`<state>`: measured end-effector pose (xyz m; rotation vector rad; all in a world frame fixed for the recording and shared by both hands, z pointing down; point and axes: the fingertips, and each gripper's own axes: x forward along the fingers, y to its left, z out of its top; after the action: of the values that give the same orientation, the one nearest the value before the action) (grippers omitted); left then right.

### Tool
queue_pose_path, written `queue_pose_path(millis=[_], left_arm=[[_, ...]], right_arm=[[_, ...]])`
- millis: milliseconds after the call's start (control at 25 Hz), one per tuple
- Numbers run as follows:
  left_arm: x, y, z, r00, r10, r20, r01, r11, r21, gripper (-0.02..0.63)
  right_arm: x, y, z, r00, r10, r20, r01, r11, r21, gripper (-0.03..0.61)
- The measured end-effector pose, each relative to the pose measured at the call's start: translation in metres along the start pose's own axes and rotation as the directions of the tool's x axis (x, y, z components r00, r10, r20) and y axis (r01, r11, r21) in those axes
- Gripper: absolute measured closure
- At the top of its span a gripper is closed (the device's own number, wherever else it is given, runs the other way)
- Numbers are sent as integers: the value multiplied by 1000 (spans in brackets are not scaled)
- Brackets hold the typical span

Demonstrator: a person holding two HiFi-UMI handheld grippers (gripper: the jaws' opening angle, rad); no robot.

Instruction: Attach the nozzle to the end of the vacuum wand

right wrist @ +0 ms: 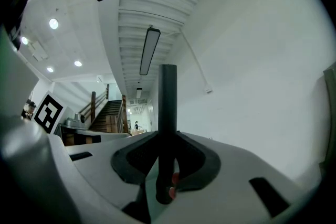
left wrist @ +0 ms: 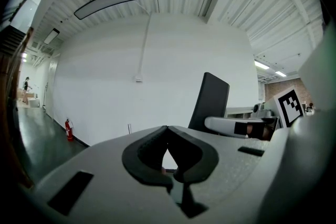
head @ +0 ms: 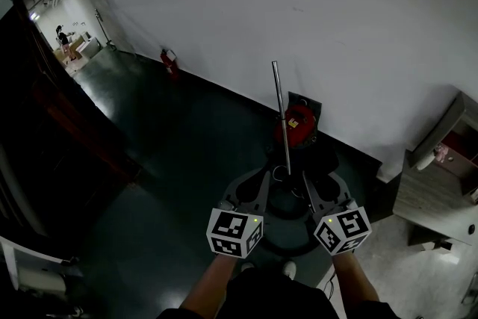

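In the head view a thin metal vacuum wand (head: 281,116) stands upright between my two grippers, in front of the red vacuum body (head: 297,123). My right gripper (head: 300,179) is shut on the wand's lower part. In the right gripper view the wand (right wrist: 167,113) shows as a dark tube rising between the jaws. My left gripper (head: 263,177) is shut with nothing in it, just left of the wand; its jaws (left wrist: 167,153) meet. The left gripper view shows the wand (left wrist: 210,99) as a dark bar beside the right gripper's finger (left wrist: 236,126). I see no nozzle.
A black hose (head: 287,239) loops on the dark floor by my feet. A red fire extinguisher (head: 170,63) stands against the white wall. A wooden desk (head: 433,194) is at the right. A person (head: 66,41) is far off at the back left.
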<state>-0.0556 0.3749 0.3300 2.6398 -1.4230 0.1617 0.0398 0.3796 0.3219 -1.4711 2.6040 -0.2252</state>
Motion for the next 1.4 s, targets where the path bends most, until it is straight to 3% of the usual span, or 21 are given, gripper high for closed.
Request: queue_pose_path(millis=[240, 520, 1080, 1400], left_arm=[[8, 3, -7, 1000, 15, -22, -15, 1000, -1, 611], [28, 38, -10, 1000, -3, -28, 3, 1000, -2, 611], [109, 153, -2, 987, -154, -41, 154, 988, -1, 611], [130, 193, 14, 977, -214, -24, 213, 977, -26, 611]], right_arm=[[5, -10, -5, 1000, 7, -9, -7, 1000, 20, 483], [42, -12, -15, 1000, -12, -17, 13, 1000, 29, 483], [175, -20, -27, 987, -158, -28, 158, 987, -2, 483], [212, -14, -15, 975, -224, -15, 223, 974, -33, 483]])
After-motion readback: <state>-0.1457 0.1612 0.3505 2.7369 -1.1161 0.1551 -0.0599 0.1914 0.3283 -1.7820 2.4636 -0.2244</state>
